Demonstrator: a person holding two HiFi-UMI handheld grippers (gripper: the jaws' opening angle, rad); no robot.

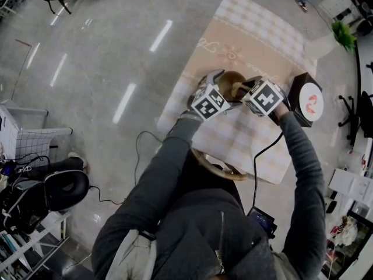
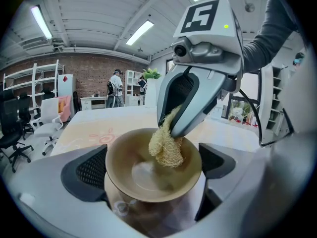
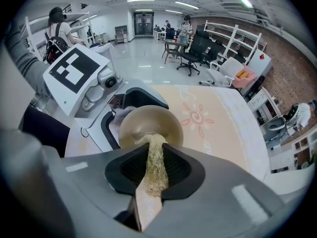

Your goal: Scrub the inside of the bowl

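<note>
We log the left gripper clamped on the tan bowl, which sits between its jaws. The right gripper is pinched on a loofah scrubber (tip inside the bowl).

At the head view's centre the bowl is largely hidden behind the left gripper and right gripper; its underside blurs at the left gripper view's bottom

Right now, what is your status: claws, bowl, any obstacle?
Left claw shut on bowl. Right claw shut on loofah scrubber, tip down inside bowl. Nothing seen in the way.
</note>
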